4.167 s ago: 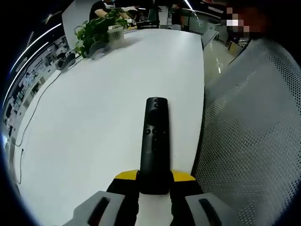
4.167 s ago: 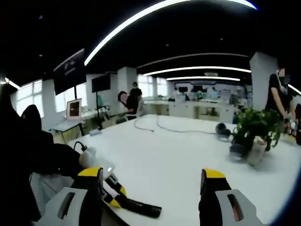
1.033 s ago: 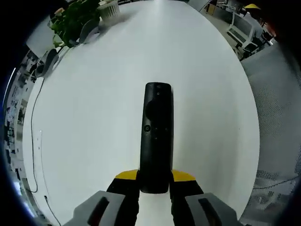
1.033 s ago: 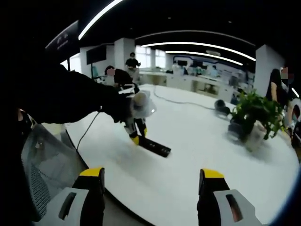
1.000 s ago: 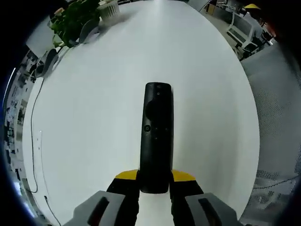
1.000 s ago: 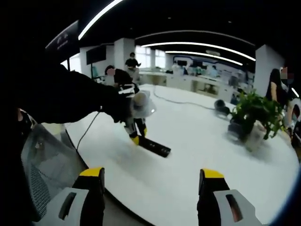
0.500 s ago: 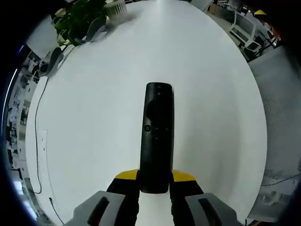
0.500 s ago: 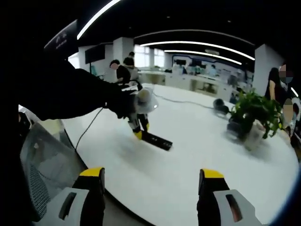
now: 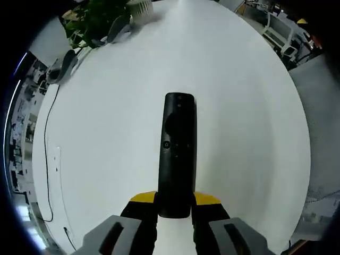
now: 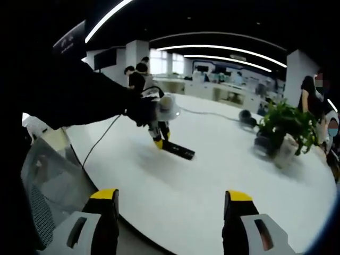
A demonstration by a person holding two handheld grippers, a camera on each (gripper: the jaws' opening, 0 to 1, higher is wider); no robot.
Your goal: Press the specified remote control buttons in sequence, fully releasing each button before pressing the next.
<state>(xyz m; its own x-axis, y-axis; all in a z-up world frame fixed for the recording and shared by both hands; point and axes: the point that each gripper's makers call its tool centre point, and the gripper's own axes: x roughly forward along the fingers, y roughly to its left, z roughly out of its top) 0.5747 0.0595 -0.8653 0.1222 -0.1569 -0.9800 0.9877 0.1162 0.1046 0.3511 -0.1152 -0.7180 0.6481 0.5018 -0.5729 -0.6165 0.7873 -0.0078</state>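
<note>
While the left gripper (image 9: 174,210) clamps the near end of a black remote (image 9: 177,151), the remote's long axis runs straight out from the jaws, buttons facing up, held over the middle of a white table (image 9: 106,133) (a potted plant (image 9: 98,21) sits at the far edge). Further right, the right gripper (image 10: 170,223) hangs near the table's near edge, jaws wide apart and empty. From it, the remote (image 10: 178,151) lies ahead and slightly left, well apart, so this free gripper looks set to do the pressing.
</note>
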